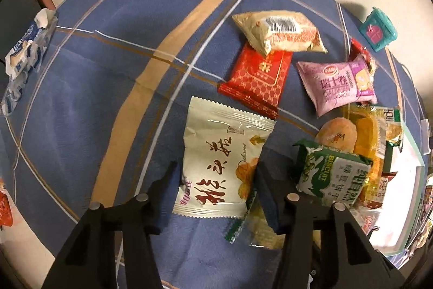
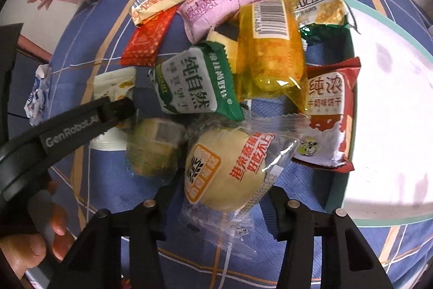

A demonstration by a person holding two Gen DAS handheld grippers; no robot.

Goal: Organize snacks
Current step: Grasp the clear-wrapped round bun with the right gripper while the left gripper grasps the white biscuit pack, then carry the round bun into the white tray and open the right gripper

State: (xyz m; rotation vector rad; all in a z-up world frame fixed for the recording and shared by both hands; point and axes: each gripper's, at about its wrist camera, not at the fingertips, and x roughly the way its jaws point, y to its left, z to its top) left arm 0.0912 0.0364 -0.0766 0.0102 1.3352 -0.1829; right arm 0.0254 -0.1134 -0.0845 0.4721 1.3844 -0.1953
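Blue plaid cloth (image 1: 81,104) covers the counter. Left tongs (image 1: 216,180) pinch the cream snack packet (image 1: 219,161) lying flat at near centre. Right tongs (image 2: 224,197) pinch the clear-wrapped round pastry (image 2: 230,167), left of the white tray (image 2: 384,126).

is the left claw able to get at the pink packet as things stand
Probably yes, but not right away. The left claw has its jaws around the white packet. The pink packet lies uncovered on top of the pile, so the way looks free once it lets go.
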